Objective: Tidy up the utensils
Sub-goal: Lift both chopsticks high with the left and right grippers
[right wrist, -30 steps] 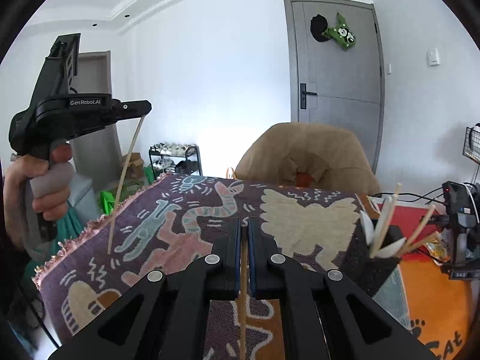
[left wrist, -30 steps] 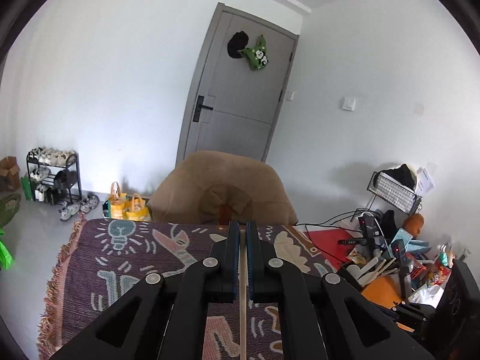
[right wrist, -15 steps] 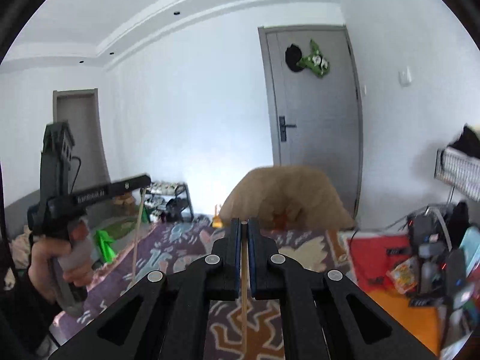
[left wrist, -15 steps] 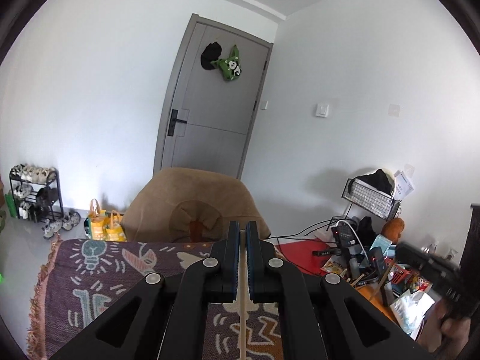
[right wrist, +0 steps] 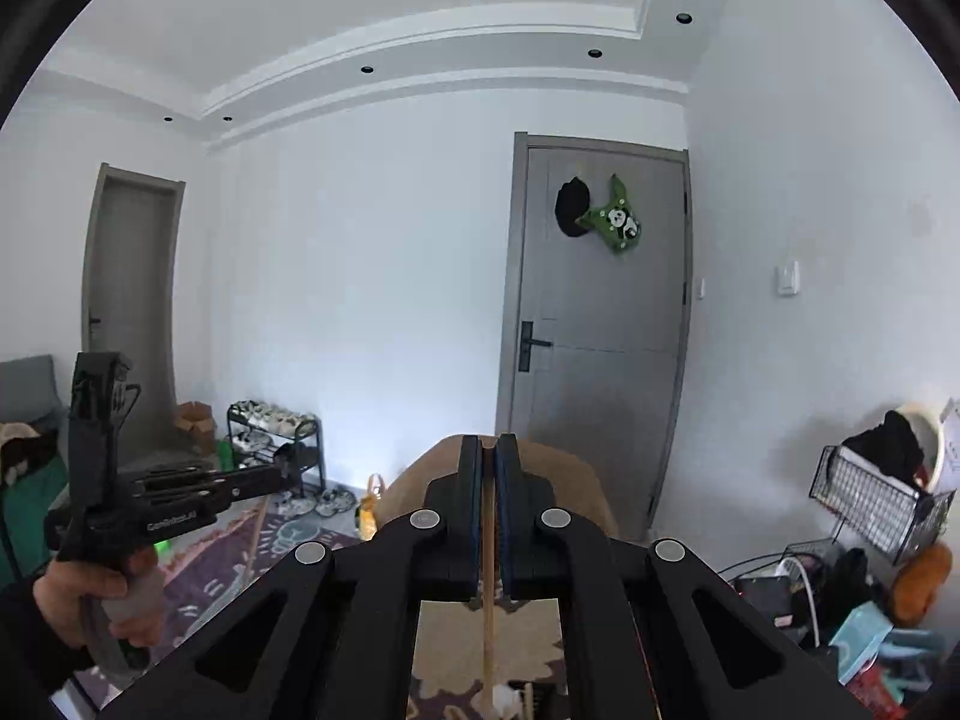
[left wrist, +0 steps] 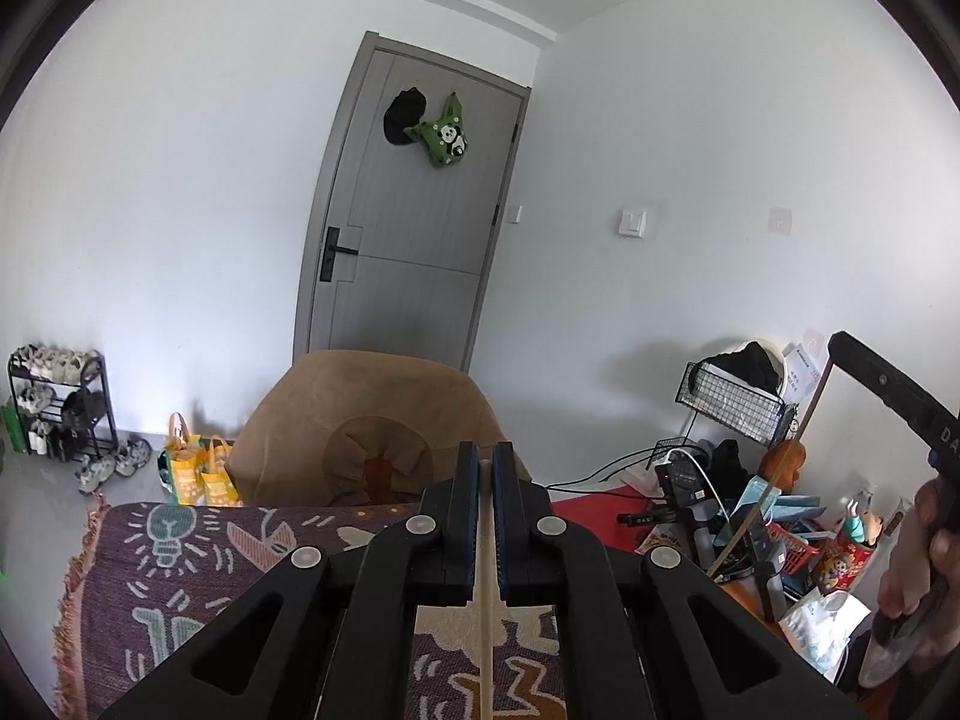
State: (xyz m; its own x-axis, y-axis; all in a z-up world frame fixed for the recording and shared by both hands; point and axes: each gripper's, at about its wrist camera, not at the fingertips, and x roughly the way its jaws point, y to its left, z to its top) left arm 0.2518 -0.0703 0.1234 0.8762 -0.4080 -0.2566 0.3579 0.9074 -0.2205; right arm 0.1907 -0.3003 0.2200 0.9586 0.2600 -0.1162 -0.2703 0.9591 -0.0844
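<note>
White walls and a grey door (left wrist: 414,228) fill the background; a black cap and a green panda bag (left wrist: 445,139) hang on the door.

Containers, left to right, left wrist view:
- Black shoe rack (left wrist: 57,402) against the wall, shelves loaded with pale shoes; more shoes lie on the floor beside it.
- Two yellow bags (left wrist: 201,471) on the floor next to the brown chair (left wrist: 372,426).
- Black wire basket (left wrist: 735,402) at right, dark cloth piled in it, papers behind.

Surface: purple patterned rug-cloth (left wrist: 180,570) with a fringed left edge covers the table. Brown chair stands behind it. Right of the table is a clutter of cables, packets and small boxes; items too jumbled to identify.

Tools:
- Left gripper (left wrist: 486,468): jaws nearly together, pinching a thin wooden chopstick (left wrist: 487,600) that runs down between the pads and out of the bottom of the frame.
- Right gripper (right wrist: 489,462): jaws likewise narrow, clamped on a second wooden chopstick (right wrist: 489,618), lower end cut off by the frame.
- Each gripper also shows in the other's view, with its stick hanging downward from the tip. Both are raised above the table.

Hard to make out: right wrist view shows only a slice of the cloth. A pale object at the bottom edge, under the right gripper, is mostly hidden. No utensil holder can be picked out.
</note>
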